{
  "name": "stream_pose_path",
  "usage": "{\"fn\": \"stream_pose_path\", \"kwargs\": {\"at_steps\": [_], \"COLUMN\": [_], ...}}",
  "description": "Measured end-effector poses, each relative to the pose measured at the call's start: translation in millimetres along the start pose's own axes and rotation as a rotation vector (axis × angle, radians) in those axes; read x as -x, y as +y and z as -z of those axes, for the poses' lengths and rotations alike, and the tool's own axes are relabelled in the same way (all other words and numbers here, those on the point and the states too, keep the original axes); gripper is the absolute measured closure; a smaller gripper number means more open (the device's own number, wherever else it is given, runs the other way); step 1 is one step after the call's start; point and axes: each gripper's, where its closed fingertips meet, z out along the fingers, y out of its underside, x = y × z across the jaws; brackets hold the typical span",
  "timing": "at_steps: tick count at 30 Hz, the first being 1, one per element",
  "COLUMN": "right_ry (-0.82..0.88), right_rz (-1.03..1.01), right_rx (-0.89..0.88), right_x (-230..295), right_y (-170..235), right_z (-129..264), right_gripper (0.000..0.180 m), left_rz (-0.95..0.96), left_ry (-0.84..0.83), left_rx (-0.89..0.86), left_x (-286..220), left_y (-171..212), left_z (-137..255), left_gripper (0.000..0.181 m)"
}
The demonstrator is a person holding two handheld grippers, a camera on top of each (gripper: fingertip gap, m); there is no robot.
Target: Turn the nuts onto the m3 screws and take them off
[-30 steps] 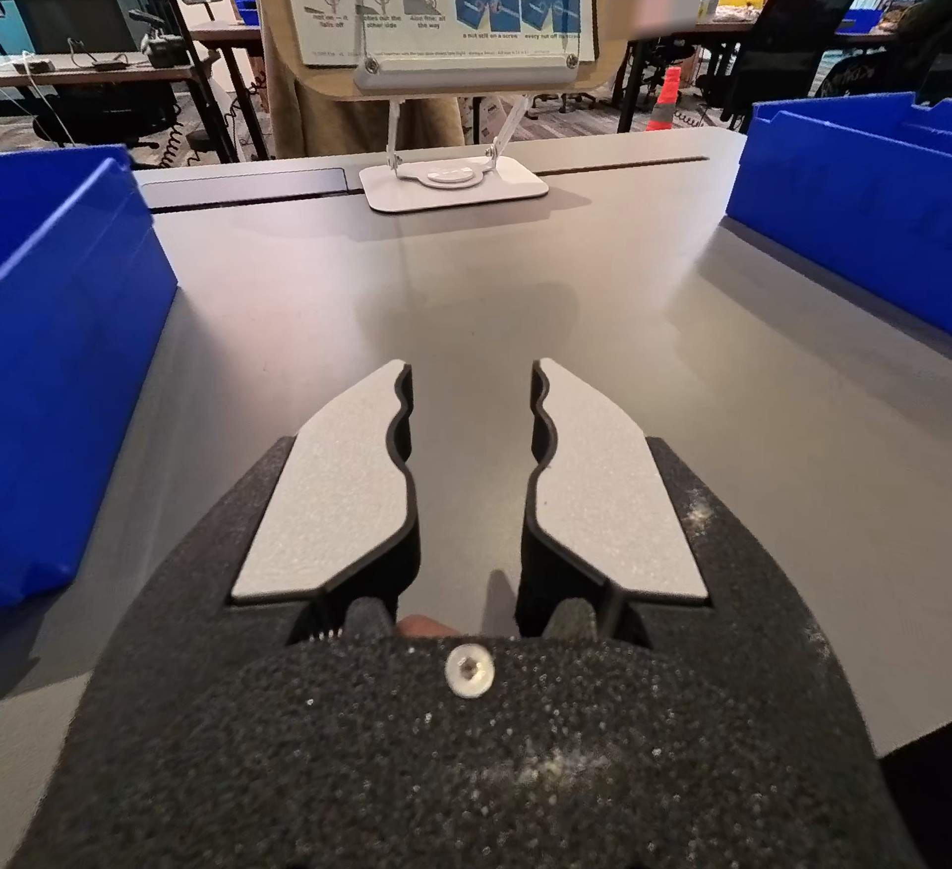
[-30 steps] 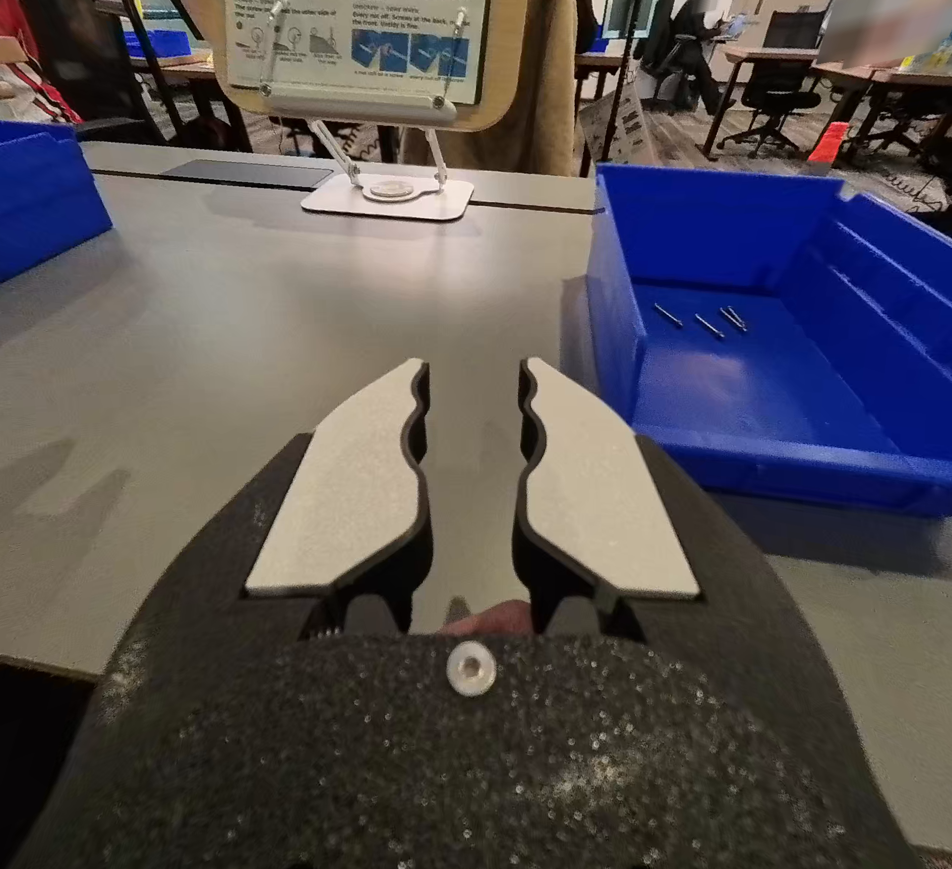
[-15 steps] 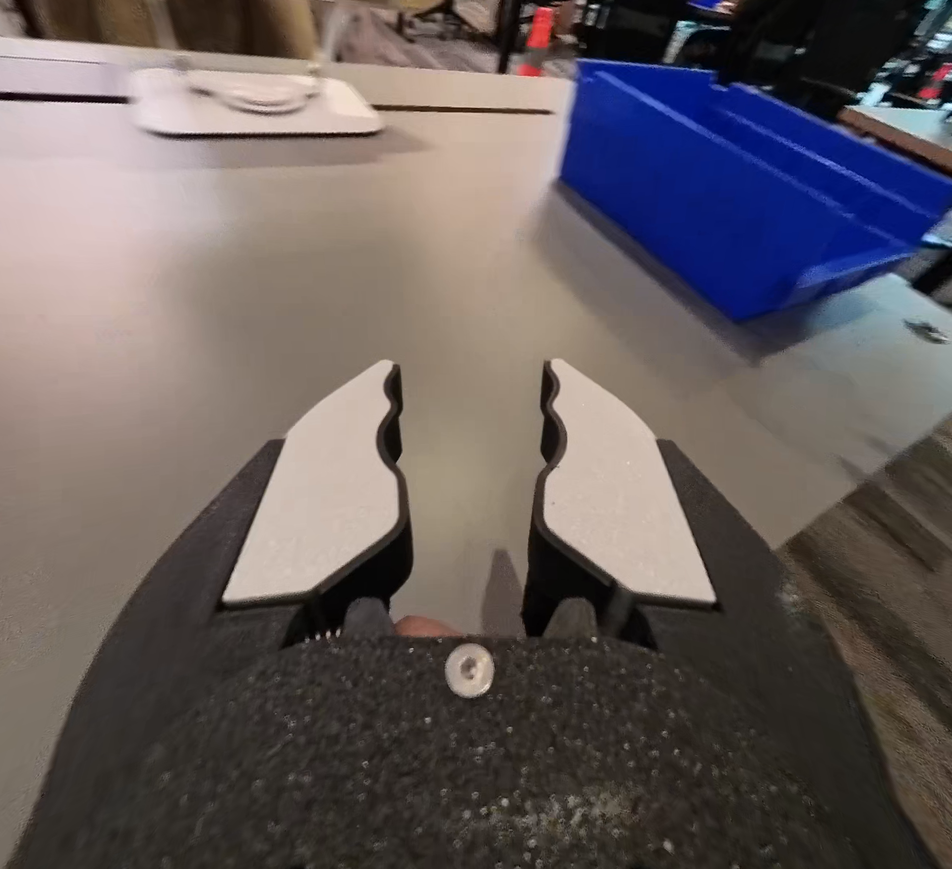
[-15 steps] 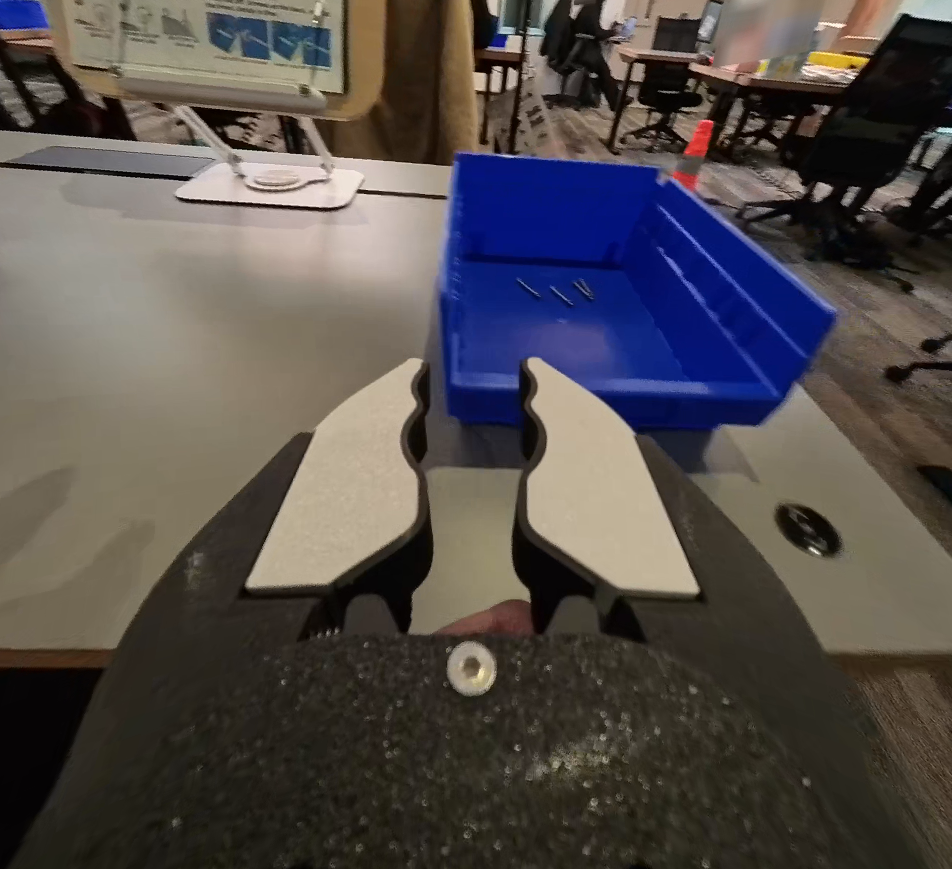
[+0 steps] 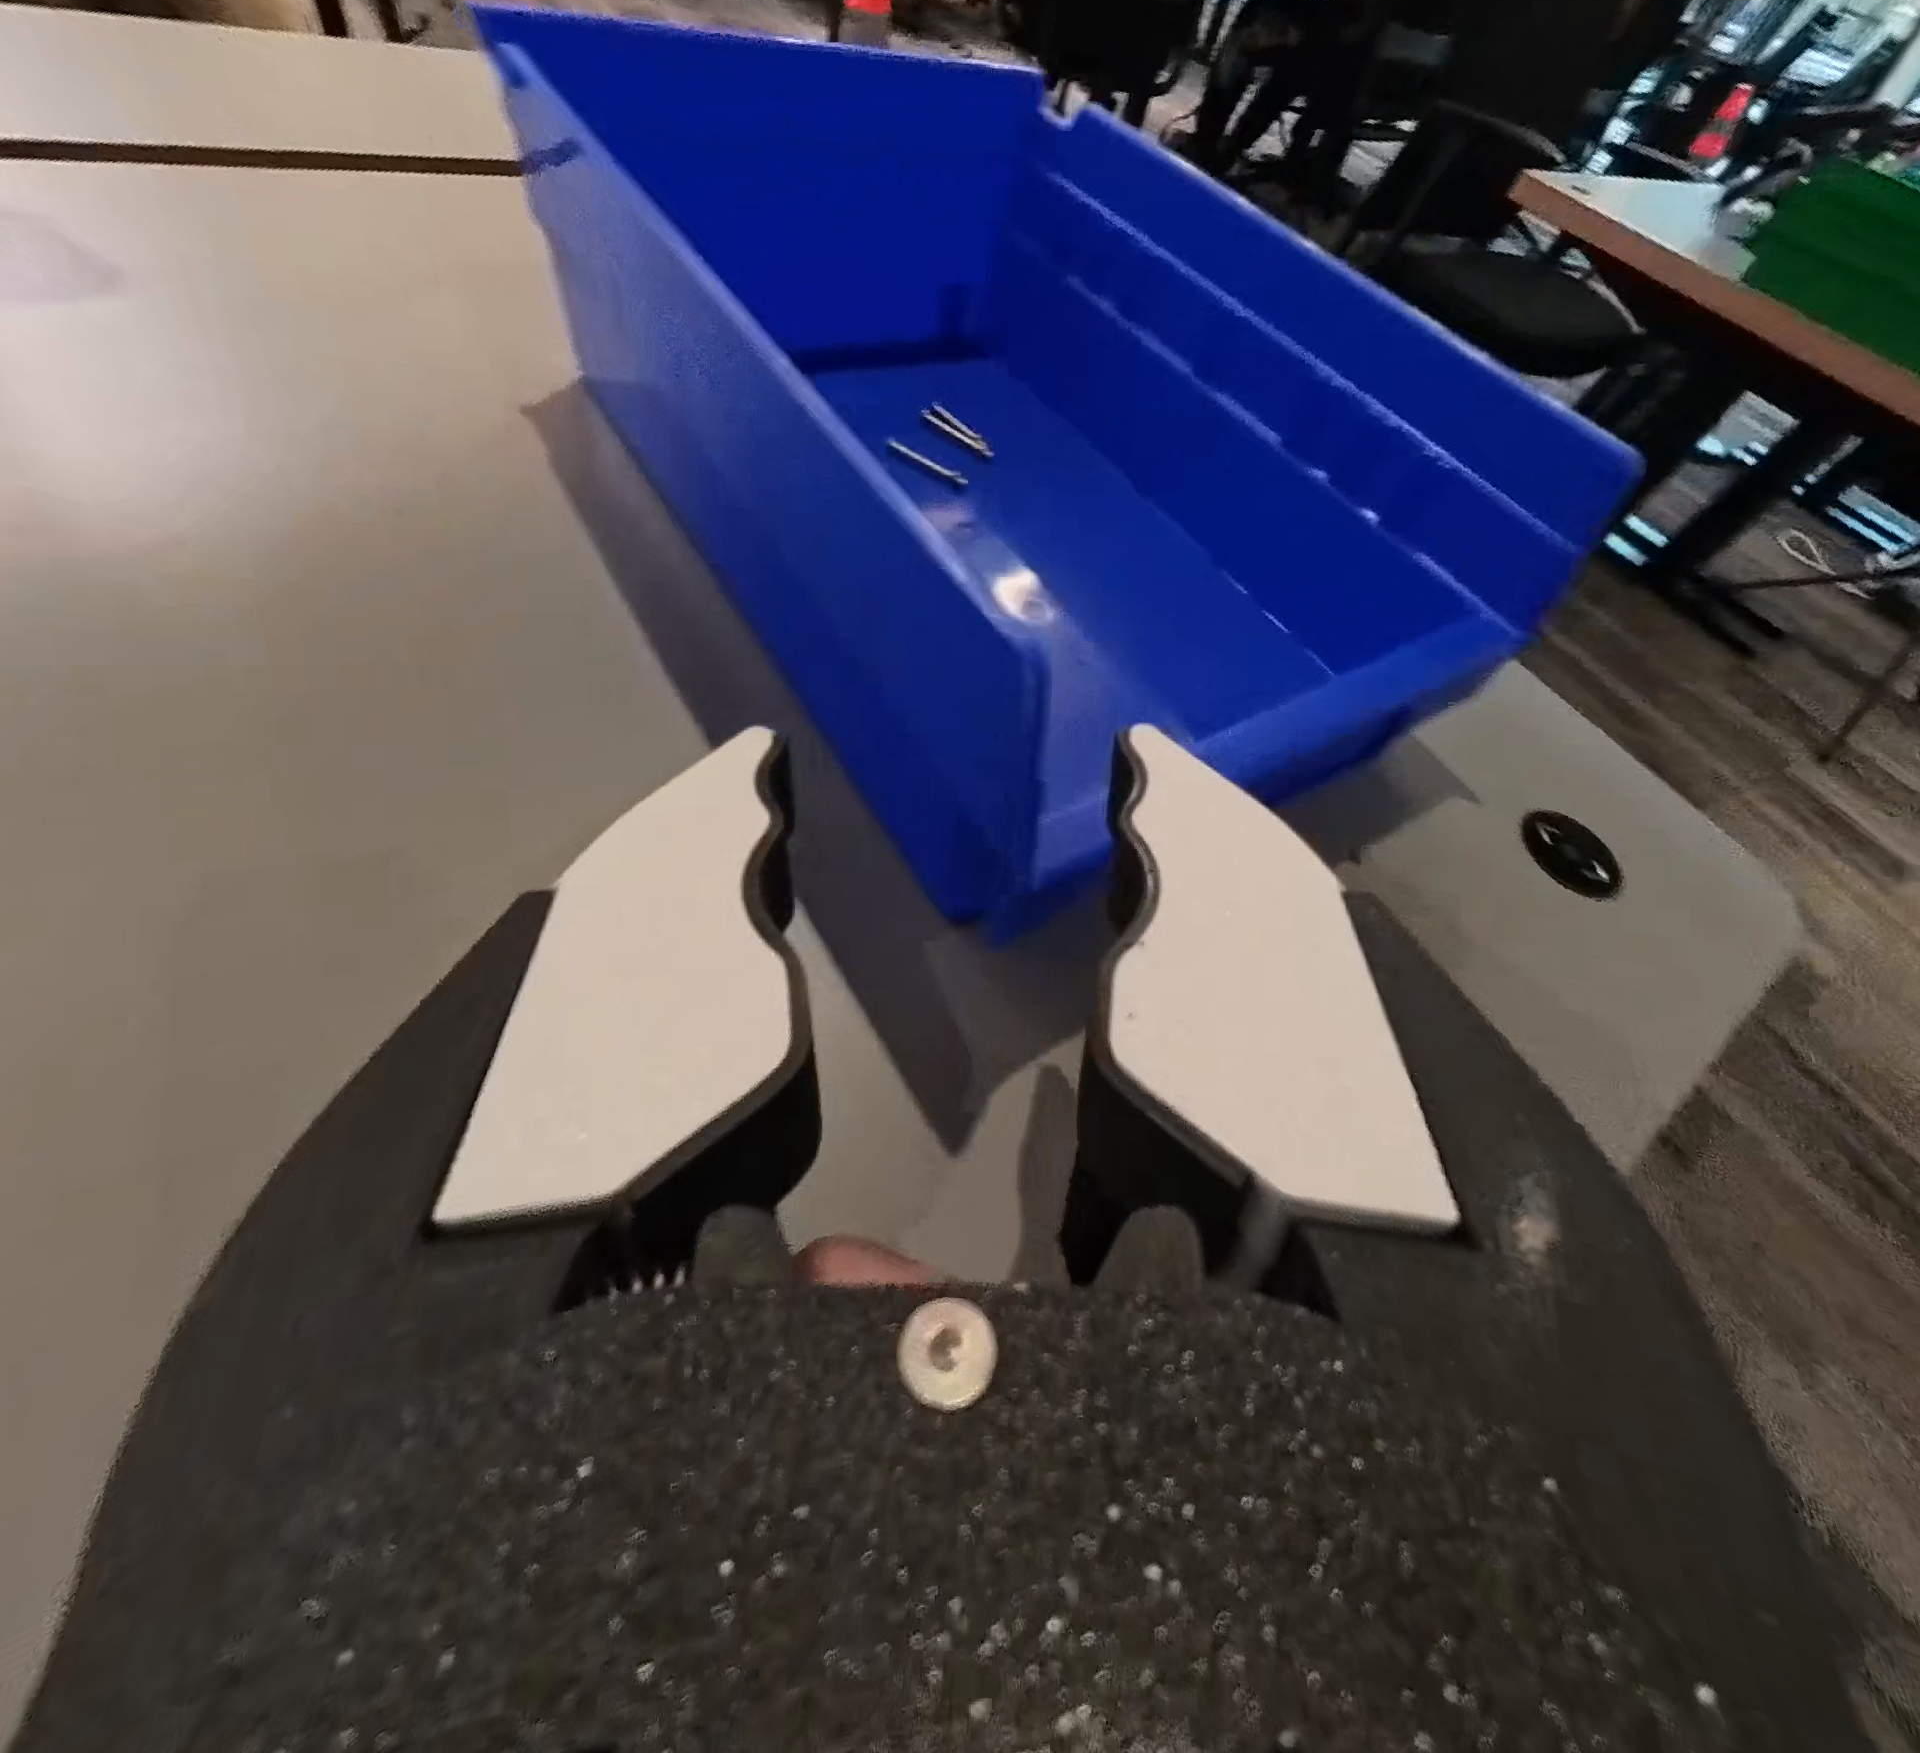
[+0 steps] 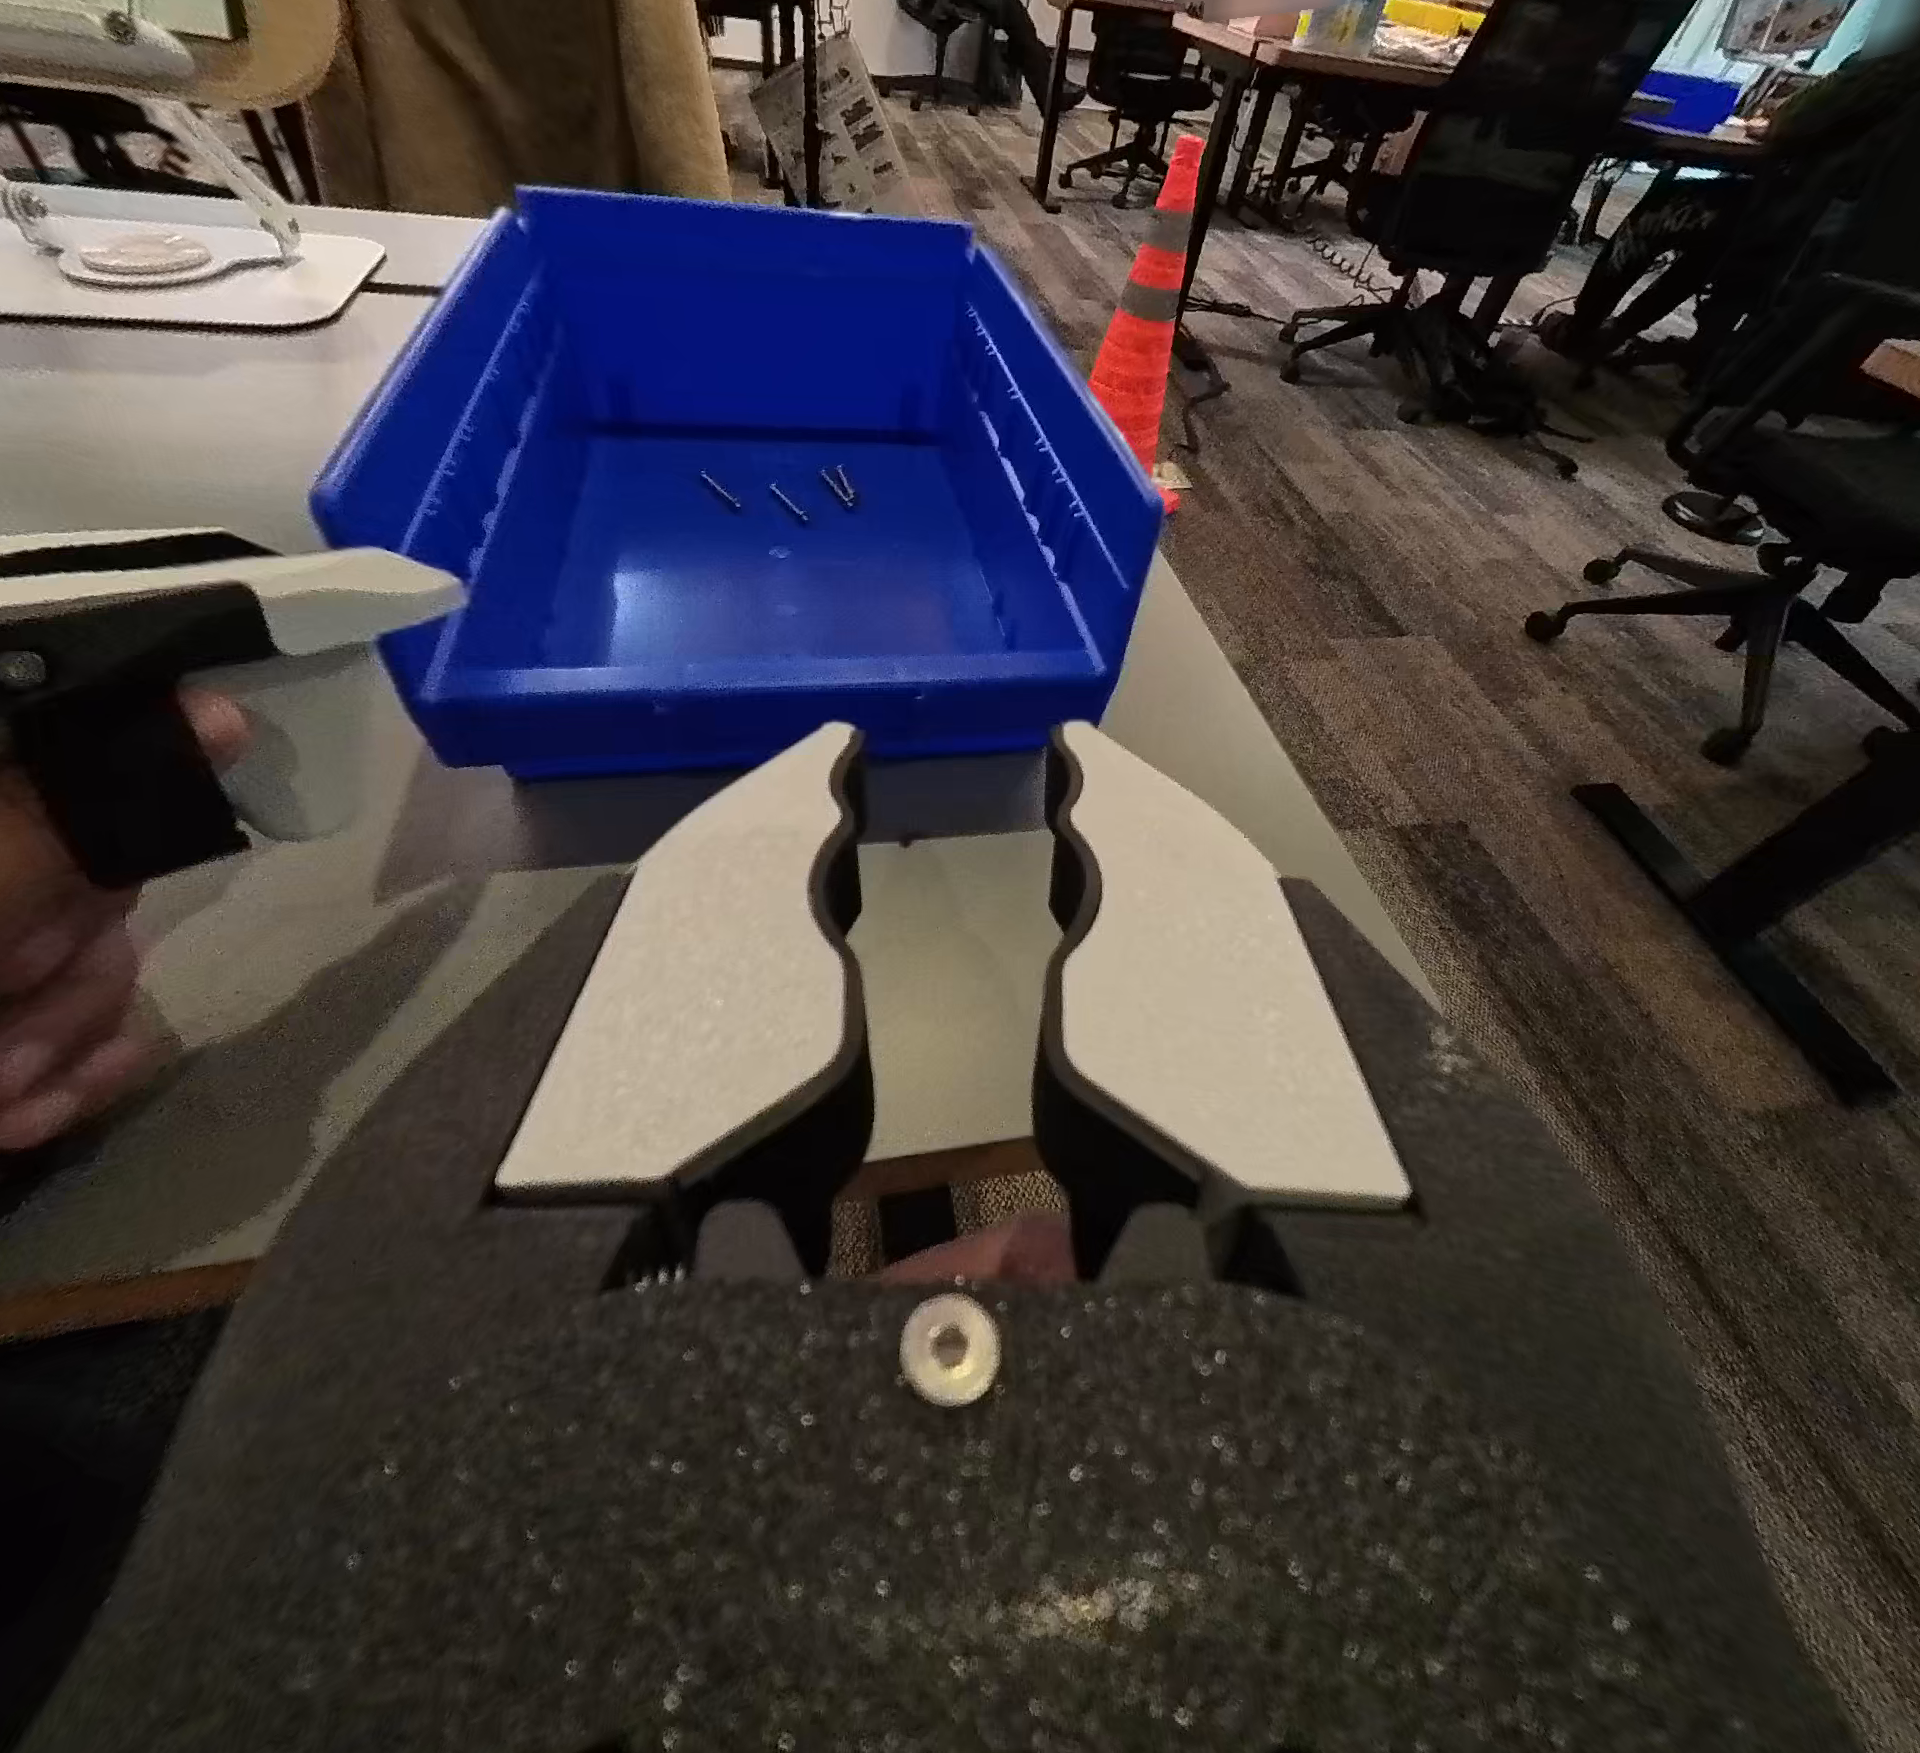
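1. The thin metal screws (image 6: 777, 498) on the floor of the blue plastic bin (image 6: 499, 664) are too small to show nuts or threads.
2. The white sheet stand (image 6: 166, 280) at the counter's far edge is cut off by the picture's left side.
3. The left tongs (image 6: 343, 591) show only one finger in the right wrist view.

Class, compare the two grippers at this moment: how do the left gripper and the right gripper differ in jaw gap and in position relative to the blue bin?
The left gripper has the wider jaw gap; the right gripper has a narrower one. The left gripper sits at the blue bin by its left front corner, while the right gripper faces the bin's low front wall, set back from it. Both are open, hold nothing, and point toward the screws lying in the bin.
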Motion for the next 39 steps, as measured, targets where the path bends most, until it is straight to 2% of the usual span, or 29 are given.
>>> {"fn": "stream_pose_path", "kwargs": {"at_steps": [1, 2, 3, 4, 5, 10, 12, 15, 16, 17, 18, 22, 28, 39], "right_ry": [0.002, 0.009, 0.011, 0.010, 0.015, -0.012, 0.032, 0.038, 0.022, 0.026, 0.021, 0.041, 0.018, -0.145], "right_rz": [0.002, 0.005, 0.005, 0.000, -0.008, -0.116, -0.119, -0.182, -0.203, -0.218, -0.217, -0.187, -0.208, -0.189], "right_rx": [0.004, 0.009, 0.013, 0.019, 0.023, 0.057, 0.071, 0.119, 0.139, 0.149, 0.140, 0.099, 0.051, 0.002], "right_x": [-2.0, -4.1, -5.3, -6.0, -7.7, -2.1, -3.8, -4.1, -1.6, -1.8, -0.9, 12.9, 54.7, 192.2], "right_y": [0.6, 1.5, 2.3, 3.1, 3.8, 5.6, 6.4, 11.0, 13.5, 15.2, 14.6, 7.3, -2.3, -14.9], "right_z": [-3.3, -6.6, -10.2, -14.4, -19.9, -68.0, -87.4, -112.3, -118.4, -122.2, -123.7, -117.1, -95.9, -69.3], "right_gripper": [0.147, 0.147, 0.147, 0.147, 0.147, 0.144, 0.144, 0.149, 0.154, 0.169, 0.176, 0.177, 0.178, 0.178], "left_rz": [-0.001, -0.007, 0.000, 0.014, 0.025, -0.026, -0.040, -0.055, -0.062, -0.072, -0.081, -0.078, -0.091, -0.062], "left_ry": [-0.020, -0.043, -0.070, -0.073, -0.052, -0.047, -0.061, -0.128, -0.137, -0.136, -0.155, -0.188, -0.213, -0.346], "left_rx": [0.001, -0.002, -0.012, -0.021, -0.015, -0.015, -0.004, -0.011, -0.014, -0.019, -0.021, -0.055, -0.100, -0.181], "left_x": [9.3, 19.8, 30.2, 35.9, 36.4, 32.5, 31.7, 41.8, 44.9, 46.3, 49.9, 62.2, 92.1, 194.9], "left_y": [-1.6, -3.9, -7.0, -9.6, -10.6, -18.4, -19.0, -19.5, -19.5, -19.9, -20.4, -24.8, -34.8, -29.7], "left_z": [-3.3, -5.0, -4.6, -3.7, -3.8, -15.1, -18.9, -19.0, -18.5, -18.2, -17.4, -11.4, 19.1, 124.1], "left_gripper": [0.124, 0.113, 0.114, 0.128, 0.135, 0.133, 0.135, 0.157, 0.174, 0.175, 0.175, 0.177, 0.177, 0.178]}}
